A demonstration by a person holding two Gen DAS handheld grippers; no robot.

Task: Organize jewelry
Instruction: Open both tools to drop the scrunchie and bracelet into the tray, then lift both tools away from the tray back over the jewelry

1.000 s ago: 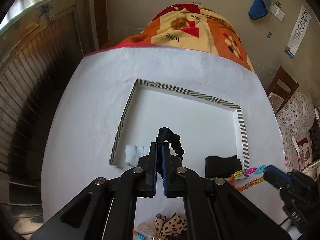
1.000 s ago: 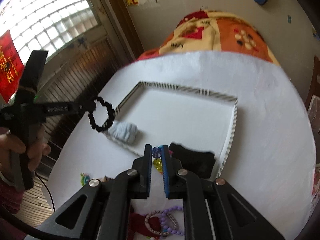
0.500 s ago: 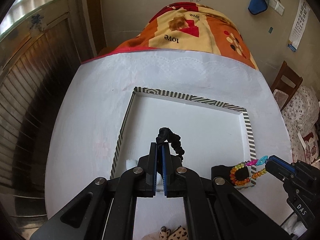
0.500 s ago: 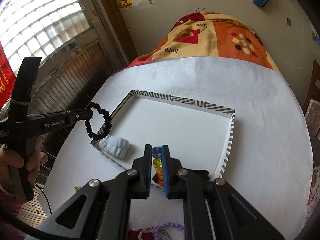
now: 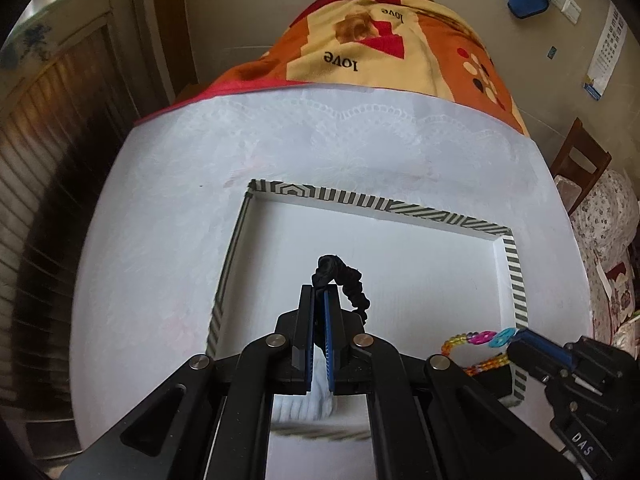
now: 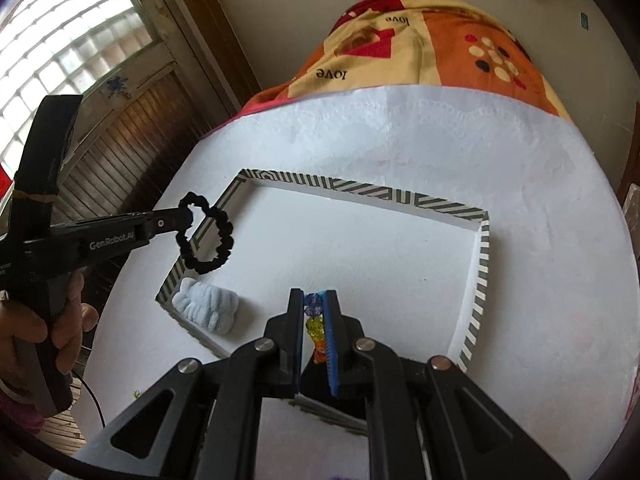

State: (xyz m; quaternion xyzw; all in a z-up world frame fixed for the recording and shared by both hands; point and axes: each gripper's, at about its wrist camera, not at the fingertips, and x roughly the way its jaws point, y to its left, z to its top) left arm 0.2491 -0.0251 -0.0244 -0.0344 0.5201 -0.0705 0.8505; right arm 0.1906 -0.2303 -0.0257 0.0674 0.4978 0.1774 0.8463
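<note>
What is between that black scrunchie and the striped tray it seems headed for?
Nothing visible. The left gripper holds the black scrunchie in the air over the tray's left rim. The pale blue scrunchie lies in the near-left corner and something black lies near the right gripper, which holds the bead bracelet. The middle is bare.

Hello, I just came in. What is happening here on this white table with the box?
A person is sorting jewelry with a handheld claw in each hand. The left claw is shut on a black scrunchie and holds it in the air above the left edge of the striped box. The right claw is shut on a colorful bead bracelet above the box's near right corner. A pale blue scrunchie already lies inside the box, in its near left corner. Neither held piece is put down yet.
</note>
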